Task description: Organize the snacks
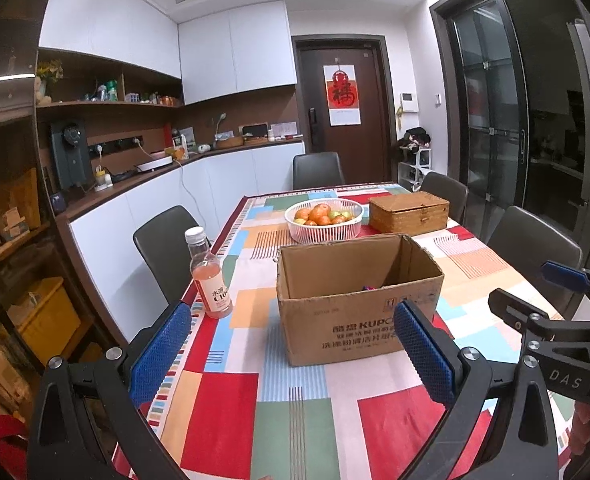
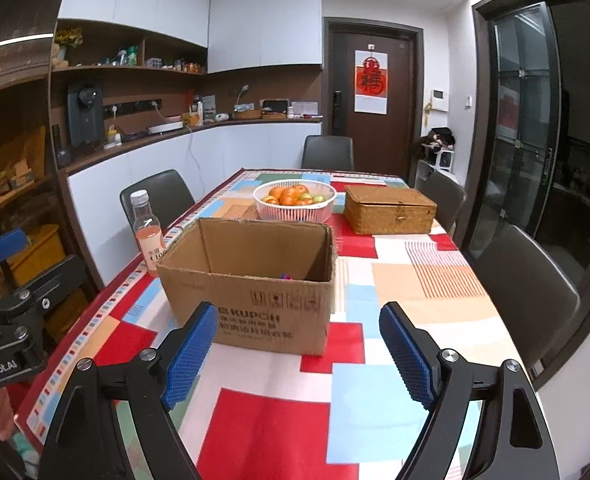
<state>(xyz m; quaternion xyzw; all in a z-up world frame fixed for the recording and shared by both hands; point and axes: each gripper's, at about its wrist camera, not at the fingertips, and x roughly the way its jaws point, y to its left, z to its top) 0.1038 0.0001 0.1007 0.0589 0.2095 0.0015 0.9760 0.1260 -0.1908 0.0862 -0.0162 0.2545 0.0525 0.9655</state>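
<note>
The tabletop (image 1: 295, 420), spread with a patchwork cloth of red, blue and green blocks, is carrying everything in play, and the open cardboard box (image 2: 251, 296) is sitting near its middle with only a glimpse of something small and colourful showing at the bottom. That suggests the sorting is either barely begun or nearly finished; from here I cannot tell which. Behind the box, a woven lidded basket (image 2: 389, 210) is standing closed beside a white fruit basket (image 1: 324, 220) filled with oranges and green fruit. A pink drink bottle (image 1: 209, 274) is standing upright near the cloth's left edge, apart from the box, and looks like the likeliest item left to put away. Both tools are hovering above the near end, angled down toward the box: the left gripper (image 1: 291, 354) is holding its blue fingers spread with nothing between them, and the right gripper (image 2: 299, 354) is likewise spread wide and empty.
</note>
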